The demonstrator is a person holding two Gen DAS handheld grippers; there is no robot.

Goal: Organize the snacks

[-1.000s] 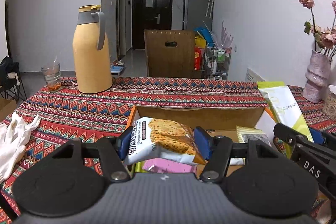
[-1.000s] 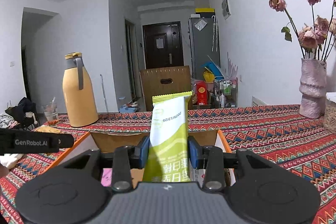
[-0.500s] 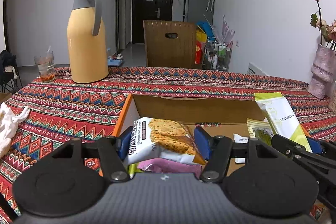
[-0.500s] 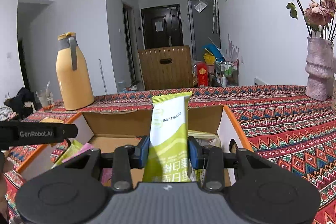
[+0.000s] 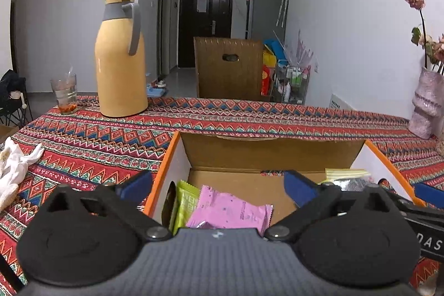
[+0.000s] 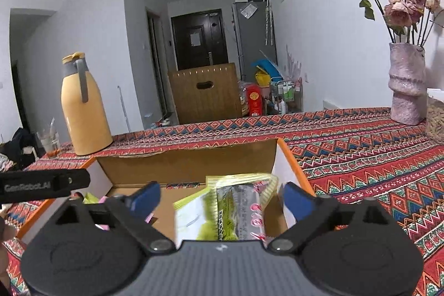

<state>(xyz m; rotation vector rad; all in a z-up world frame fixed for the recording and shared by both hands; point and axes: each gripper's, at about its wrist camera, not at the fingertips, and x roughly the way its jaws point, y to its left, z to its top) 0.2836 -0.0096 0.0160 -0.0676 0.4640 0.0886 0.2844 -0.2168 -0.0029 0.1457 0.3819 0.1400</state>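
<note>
Patterned red cloth covers the tabletop [image 5: 249, 118] in a white-walled room, with a dark door far down the hall. Nearest, the left claw [image 5: 217, 182] hangs over the near left part of an open cardboard box [image 5: 272, 151], its blue jaws spread wide and holding nothing; a pink packet [image 5: 230, 211] and a green packet [image 5: 187, 200] lie right below it inside the box. The right claw [image 6: 222, 196] is likewise apart and empty over the box's right side, where a pale green pouch [image 6: 194, 218] and a grey-and-pink packet [image 6: 240, 210] rest against the right wall. Both claws sit low over the box, which suits dropping snacks in rather than picking any out. Farther left stand a yellow jug [image 5: 120, 57] and a glass [image 5: 65, 93]; far right, a vase [image 6: 406, 82] of dried roses.
</note>
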